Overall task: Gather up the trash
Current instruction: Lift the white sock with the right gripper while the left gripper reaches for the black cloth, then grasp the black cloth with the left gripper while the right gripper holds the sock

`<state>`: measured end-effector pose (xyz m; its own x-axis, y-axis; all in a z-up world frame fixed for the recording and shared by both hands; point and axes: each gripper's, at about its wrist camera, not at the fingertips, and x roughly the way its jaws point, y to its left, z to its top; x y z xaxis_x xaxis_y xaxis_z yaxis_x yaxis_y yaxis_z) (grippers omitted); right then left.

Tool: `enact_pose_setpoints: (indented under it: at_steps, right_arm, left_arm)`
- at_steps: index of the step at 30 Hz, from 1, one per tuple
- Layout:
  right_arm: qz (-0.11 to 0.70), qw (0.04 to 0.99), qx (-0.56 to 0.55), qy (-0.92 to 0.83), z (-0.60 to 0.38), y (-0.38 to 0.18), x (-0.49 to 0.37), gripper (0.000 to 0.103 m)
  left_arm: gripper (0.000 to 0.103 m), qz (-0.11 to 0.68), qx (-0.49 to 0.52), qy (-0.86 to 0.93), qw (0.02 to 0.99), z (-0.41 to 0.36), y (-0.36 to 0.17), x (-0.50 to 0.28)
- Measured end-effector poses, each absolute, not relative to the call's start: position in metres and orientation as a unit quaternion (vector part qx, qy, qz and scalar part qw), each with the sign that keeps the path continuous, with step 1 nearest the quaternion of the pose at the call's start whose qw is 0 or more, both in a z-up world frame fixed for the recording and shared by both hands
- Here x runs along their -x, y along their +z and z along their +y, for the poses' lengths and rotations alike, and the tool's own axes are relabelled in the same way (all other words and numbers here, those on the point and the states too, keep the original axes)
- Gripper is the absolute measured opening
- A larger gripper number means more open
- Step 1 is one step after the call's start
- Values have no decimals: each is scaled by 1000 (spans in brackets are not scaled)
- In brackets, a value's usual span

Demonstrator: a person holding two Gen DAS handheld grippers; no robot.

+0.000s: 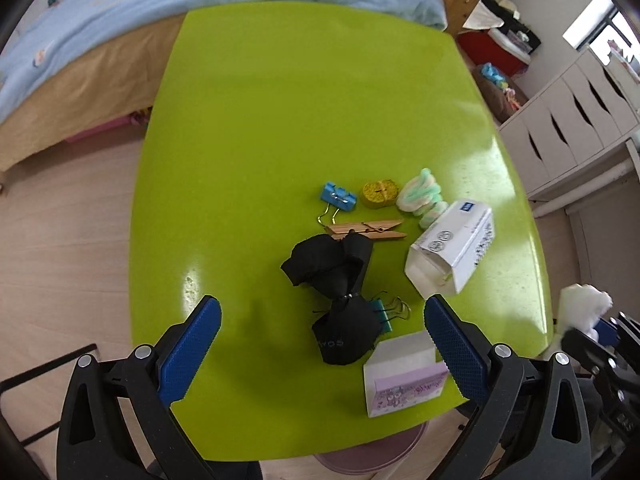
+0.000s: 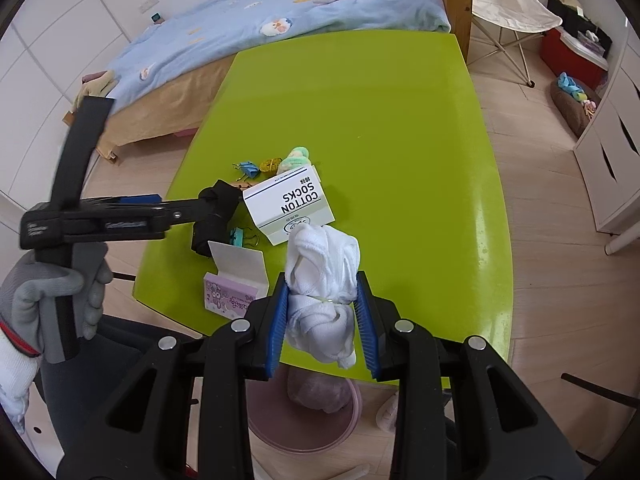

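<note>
A black sock bundle (image 1: 336, 280) lies on the green table (image 1: 320, 100), with my left gripper (image 1: 322, 312) open wide just above it and one blue finger on either side. In the right wrist view, the left gripper (image 2: 212, 202) appears side-on, its tip at the black bundle (image 2: 208, 236). My right gripper (image 2: 322, 296) is shut on a white sock bundle (image 2: 320, 252), held above the table's near edge. That white bundle (image 1: 584, 304) also shows at the right edge of the left wrist view.
A white "cotton socks" box (image 1: 452, 252), an open purple box (image 1: 404, 376), a wooden clothespin (image 1: 368, 232), two binder clips, a yellow item (image 1: 380, 194) and a pastel fuzzy sock (image 1: 420, 200) crowd the table. A pink bin (image 2: 308, 412) sits on the floor below its near edge.
</note>
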<state>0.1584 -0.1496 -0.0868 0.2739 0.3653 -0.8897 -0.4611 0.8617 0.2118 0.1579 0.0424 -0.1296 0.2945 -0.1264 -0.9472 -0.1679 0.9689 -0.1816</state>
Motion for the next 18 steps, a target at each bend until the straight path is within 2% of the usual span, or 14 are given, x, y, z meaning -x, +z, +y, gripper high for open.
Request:
enact_pose_setpoints:
  at_steps: [5, 7, 9, 11, 14, 18]
  right_arm:
    - [546, 795, 48, 260, -149, -89, -157, 32]
    - [546, 794, 49, 261, -148, -89, -157, 32]
    - [546, 794, 50, 261, -148, -89, -158, 32]
    - [546, 794, 51, 261, -147, -89, -158, 32]
    - [546, 795, 50, 261, -147, -89, -158, 32]
    - [545, 795, 49, 262, -145, -89, -157, 32]
  left_arm:
    - [97, 610, 127, 21, 782, 40, -144, -166]
    - [94, 613, 122, 22, 780, 38, -147, -167]
    - [78, 617, 118, 24, 778, 37, -149, -168]
    - [71, 618, 115, 24, 777, 37, -150, -169]
    - [50, 620, 112, 21, 776, 35, -150, -170]
    - [32, 615, 118, 5, 780, 32, -151, -171]
